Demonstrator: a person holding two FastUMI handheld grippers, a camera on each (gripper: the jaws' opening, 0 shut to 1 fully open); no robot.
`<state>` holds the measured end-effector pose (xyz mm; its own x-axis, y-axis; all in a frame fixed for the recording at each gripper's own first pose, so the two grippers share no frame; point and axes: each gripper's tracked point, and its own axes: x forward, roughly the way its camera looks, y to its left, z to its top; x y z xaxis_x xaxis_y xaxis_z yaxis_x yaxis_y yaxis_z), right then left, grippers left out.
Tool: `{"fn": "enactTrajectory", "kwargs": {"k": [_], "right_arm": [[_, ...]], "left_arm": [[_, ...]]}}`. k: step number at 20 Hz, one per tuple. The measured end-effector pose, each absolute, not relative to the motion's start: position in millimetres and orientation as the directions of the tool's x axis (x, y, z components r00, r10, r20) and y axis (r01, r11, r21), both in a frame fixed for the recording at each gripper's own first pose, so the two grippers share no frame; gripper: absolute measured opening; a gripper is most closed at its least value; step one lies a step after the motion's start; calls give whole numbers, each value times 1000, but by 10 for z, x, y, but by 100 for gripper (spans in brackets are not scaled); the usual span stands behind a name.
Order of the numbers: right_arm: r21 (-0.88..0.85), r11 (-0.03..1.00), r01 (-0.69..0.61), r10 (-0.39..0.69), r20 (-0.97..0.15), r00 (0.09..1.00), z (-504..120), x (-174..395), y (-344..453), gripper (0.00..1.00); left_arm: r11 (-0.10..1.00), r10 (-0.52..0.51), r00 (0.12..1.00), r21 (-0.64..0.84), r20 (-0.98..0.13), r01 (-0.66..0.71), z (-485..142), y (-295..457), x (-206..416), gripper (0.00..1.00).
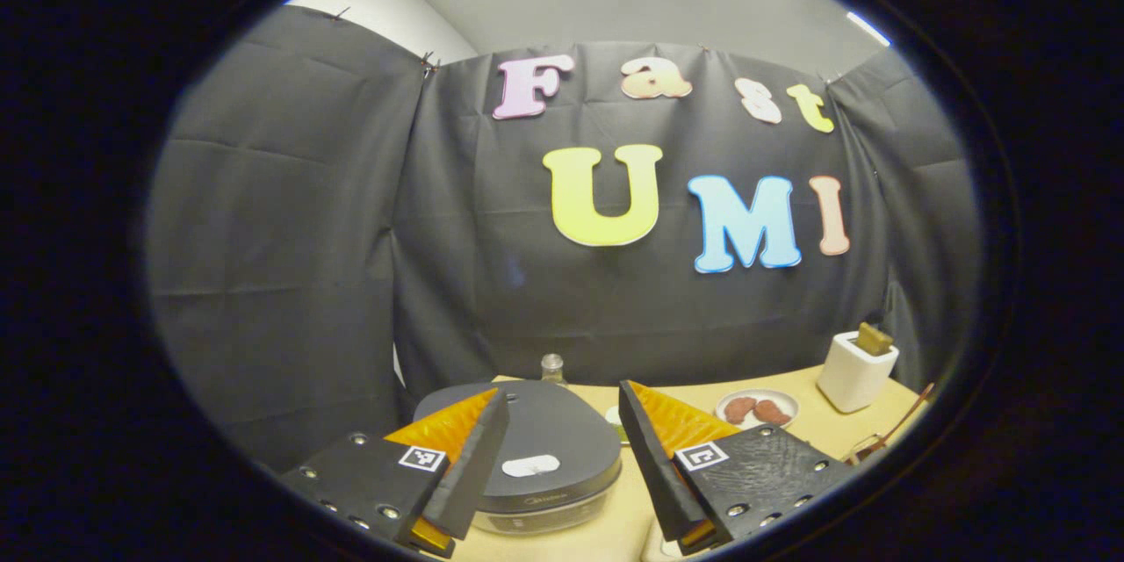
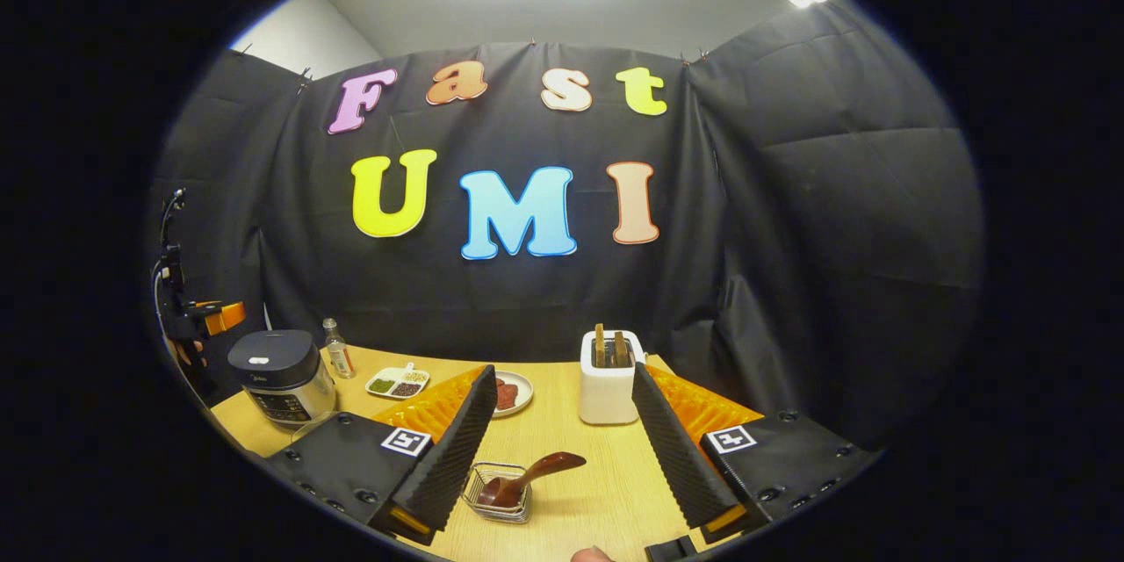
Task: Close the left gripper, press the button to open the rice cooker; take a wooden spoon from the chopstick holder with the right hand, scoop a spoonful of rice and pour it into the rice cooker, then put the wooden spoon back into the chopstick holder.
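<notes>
Presently, left gripper view: my left gripper [image 1: 562, 448] hangs with its fingers apart, holding nothing, just above the cooker [image 1: 527, 457]. Cooker: dark round lid shut, a pale oval button [image 1: 530, 464] on top, lying between my fingers. Small bottle [image 1: 551, 366] behind the cooker, by the wall. Plate [image 1: 757, 409] with two brown pieces, to the right on the tan surface [image 1: 817, 430]. White holder [image 1: 855, 371] further right, one wooden piece sticking up from it.

Right gripper view: my right gripper [image 2: 562, 448] also has its fingers apart and empty, above the surface [image 2: 606, 492]. Wire basket [image 2: 500, 492] near the front edge, close to my left finger; wooden spoon [image 2: 527, 479] lies in it, bowl down in the basket, handle slanting up and to the right between my fingers. White holder [image 2: 609, 386] stands beyond, upright, two wooden pieces rising from its top. Plate [image 2: 511, 392] left of the holder, partly hidden by my finger. Divided dish [image 2: 398, 383] with green and dark contents further left. Bottle [image 2: 337, 349] beside the cooker [image 2: 281, 376], which stands at the far left, lid shut. Left gripper [image 2: 206, 316] shows past the cooker at the surface's far edge.
</notes>
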<state>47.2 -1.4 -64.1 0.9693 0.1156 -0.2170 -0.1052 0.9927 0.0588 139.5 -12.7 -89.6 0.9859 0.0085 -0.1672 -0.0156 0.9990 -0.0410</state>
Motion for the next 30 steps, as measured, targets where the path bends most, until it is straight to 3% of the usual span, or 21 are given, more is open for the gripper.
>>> {"fn": "enactTrajectory", "kwargs": {"k": [8, 17, 19, 20, 30], "right_arm": [[58, 977, -206, 212, -149, 966, -384, 399, 75, 98], [48, 974, -219, 223, -100, 970, -188, -48, 549, 98], [50, 975, -215, 219, -86, 972, -142, -156, 621, 93], [52, 976, -212, 215, -81, 973, -114, -206, 640, 98], [75, 979, -191, 195, -45, 980, 72, -445, 703, 98]], "left_arm": [[1000, -16, 995, -4, -103, 16, -172, -330, 389, 80], [998, -62, 994, -27, -85, 60, -47, -159, -348, 80], [998, -59, 994, -31, -87, 56, -57, -84, -442, 79], [998, -63, 994, -32, -86, 61, -61, -64, -485, 80], [995, -91, 994, -37, -58, 89, 119, 6, -712, 79]]}}
